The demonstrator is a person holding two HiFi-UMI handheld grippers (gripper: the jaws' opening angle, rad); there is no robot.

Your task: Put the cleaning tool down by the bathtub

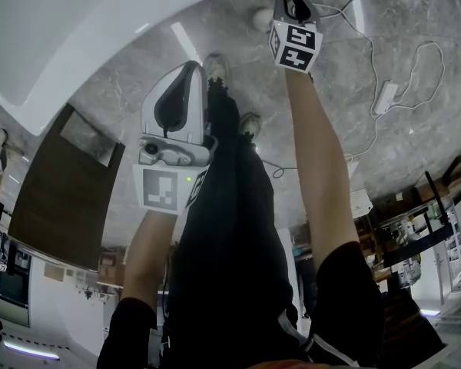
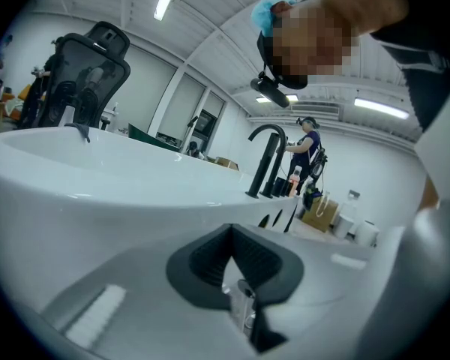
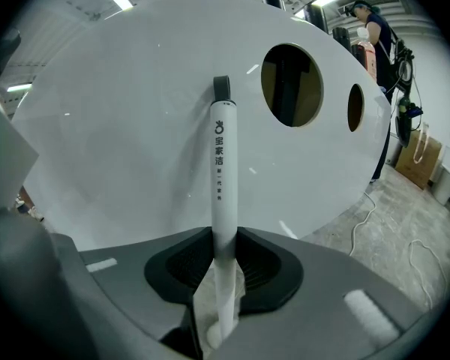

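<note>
My right gripper (image 3: 223,270) is shut on the cleaning tool (image 3: 223,178), a white rod with dark print and a grey tip. The rod sticks straight out from between the jaws, and a pale cloth bunches round its base. Its tip points at the white outer wall of the bathtub (image 3: 135,126), close in front. In the head view the right gripper (image 1: 292,8) is stretched far forward and low over the marble floor, beside the bathtub (image 1: 84,29). My left gripper (image 1: 186,79) hangs nearer my body, shut with nothing in it, and faces the tub's rim (image 2: 97,178).
Two round holes (image 3: 291,85) pierce the tub's wall. A black faucet (image 2: 266,160) stands on the far rim. A white cable with a power strip (image 1: 386,97) snakes over the floor at right. A brown board (image 1: 61,191) lies at left. A person (image 2: 307,145) stands in the background.
</note>
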